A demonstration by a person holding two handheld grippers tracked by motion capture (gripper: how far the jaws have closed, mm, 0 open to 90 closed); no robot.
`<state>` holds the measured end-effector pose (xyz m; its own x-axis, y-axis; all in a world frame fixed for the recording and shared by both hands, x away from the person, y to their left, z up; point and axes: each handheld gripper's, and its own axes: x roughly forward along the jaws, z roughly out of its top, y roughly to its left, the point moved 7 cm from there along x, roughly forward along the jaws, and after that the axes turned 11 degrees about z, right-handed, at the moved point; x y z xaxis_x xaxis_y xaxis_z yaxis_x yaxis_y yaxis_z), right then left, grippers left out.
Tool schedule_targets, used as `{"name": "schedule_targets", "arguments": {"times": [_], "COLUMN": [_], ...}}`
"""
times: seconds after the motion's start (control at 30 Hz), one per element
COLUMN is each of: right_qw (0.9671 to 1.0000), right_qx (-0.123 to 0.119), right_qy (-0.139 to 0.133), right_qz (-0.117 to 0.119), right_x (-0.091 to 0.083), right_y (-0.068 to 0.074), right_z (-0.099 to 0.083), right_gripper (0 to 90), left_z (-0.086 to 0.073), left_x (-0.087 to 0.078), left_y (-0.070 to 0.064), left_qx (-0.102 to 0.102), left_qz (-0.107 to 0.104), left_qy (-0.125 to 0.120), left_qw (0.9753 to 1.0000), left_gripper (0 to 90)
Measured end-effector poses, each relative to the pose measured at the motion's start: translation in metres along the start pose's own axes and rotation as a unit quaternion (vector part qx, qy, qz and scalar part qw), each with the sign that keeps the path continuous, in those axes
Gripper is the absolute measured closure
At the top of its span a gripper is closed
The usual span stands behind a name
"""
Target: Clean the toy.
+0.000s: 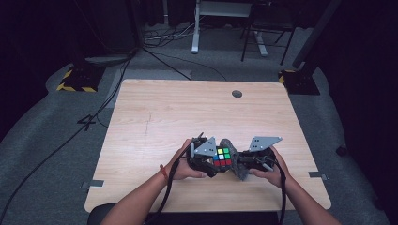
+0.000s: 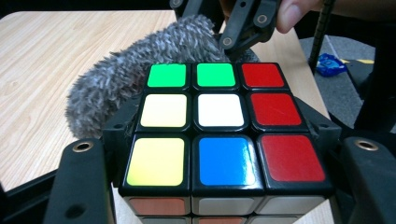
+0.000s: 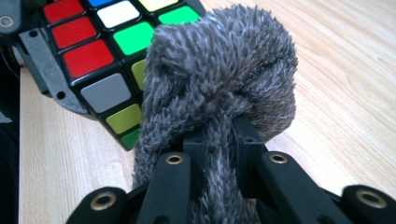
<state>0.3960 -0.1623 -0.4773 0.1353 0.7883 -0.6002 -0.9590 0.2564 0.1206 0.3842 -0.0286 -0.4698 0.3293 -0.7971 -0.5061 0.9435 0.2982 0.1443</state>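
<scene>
While left tongs (image 2: 224, 154) clamp the glossy puzzle cube (image 2: 219, 126), right tongs (image 3: 219, 149) pinch the shaggy grey cloth (image 3: 219, 70).

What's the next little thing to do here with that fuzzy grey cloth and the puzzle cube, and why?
Probably sweep the grey cloth across the top of the cube. The left gripper clamps the cube by its sides, top face free, and the right gripper is shut on the bunched cloth, which already sits against the cube's far side, so a short wiping stroke looks most likely.
</scene>
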Motion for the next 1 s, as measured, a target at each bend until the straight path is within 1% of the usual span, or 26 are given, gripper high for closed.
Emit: {"name": "schedule_targets", "arguments": {"times": [0.07,0.13,0.17,0.2,0.27,0.43,0.53,0.73,0.77,0.8,0.83,0.9,1.0], "right_qw": [1.0,0.9997,0.9997,0.9996,0.9995,0.9997,0.9998,0.9997,0.9995,0.9993,0.9993,0.9995,1.0], "right_qx": [0.002,0.003,0.003,0.004,0.002,-0.002,-0.006,-0.014,-0.015,-0.016,-0.014,-0.008,-0.002], "right_qy": [0.007,0.021,0.023,0.027,0.031,0.021,0.015,-0.018,-0.028,-0.033,-0.034,-0.029,-0.007], "right_qz": [0.004,0.007,0.008,0.011,0.011,0.012,0.009,0.0,-0.002,-0.004,-0.005,-0.007,-0.003], "right_x": [0.002,0.006,0.007,0.008,0.008,0.004,0.002,-0.007,-0.008,-0.01,-0.011,-0.01,-0.004], "right_y": [0.0,0.0,0.0,0.0,0.0,0.002,0.003,0.004,0.004,0.004,0.003,0.002,0.0], "right_z": [-0.002,-0.006,-0.007,-0.008,-0.008,-0.005,-0.002,0.005,0.007,0.008,0.008,0.007,0.002], "right_gripper": [79.4,79.4,79.4,79.4,79.3,79.4,79.3,79.3,79.3,79.3,79.3,79.3,79.3], "left_z": [0.0,0.001,0.001,0.001,0.0,-0.003,-0.006,-0.009,-0.009,-0.009,-0.008,-0.004,0.0], "left_x": [0.0,-0.002,-0.002,-0.002,-0.002,0.0,0.002,0.007,0.008,0.008,0.007,0.006,0.002], "left_y": [0.002,0.002,0.003,0.004,0.006,0.008,0.008,0.005,0.004,0.002,0.001,-0.003,-0.003], "left_qx": [-0.001,-0.005,-0.004,-0.004,-0.012,-0.014,-0.015,-0.016,-0.014,-0.013,-0.011,-0.001,0.004], "left_qz": [0.002,0.005,0.004,0.007,0.007,0.011,0.007,-0.003,-0.004,-0.004,-0.006,-0.007,-0.004], "left_qy": [-0.002,-0.004,-0.005,-0.003,-0.003,0.002,0.009,0.02,0.02,0.02,0.019,0.013,0.007], "left_qw": [1.0,1.0,1.0,1.0,0.9999,0.9998,0.9998,0.9997,0.9997,0.9997,0.9997,0.9999,1.0], "left_gripper": [33.5,33.5,33.5,33.5,33.5,33.5,33.5,33.5,33.5,33.5,33.5,33.5,33.5]}}
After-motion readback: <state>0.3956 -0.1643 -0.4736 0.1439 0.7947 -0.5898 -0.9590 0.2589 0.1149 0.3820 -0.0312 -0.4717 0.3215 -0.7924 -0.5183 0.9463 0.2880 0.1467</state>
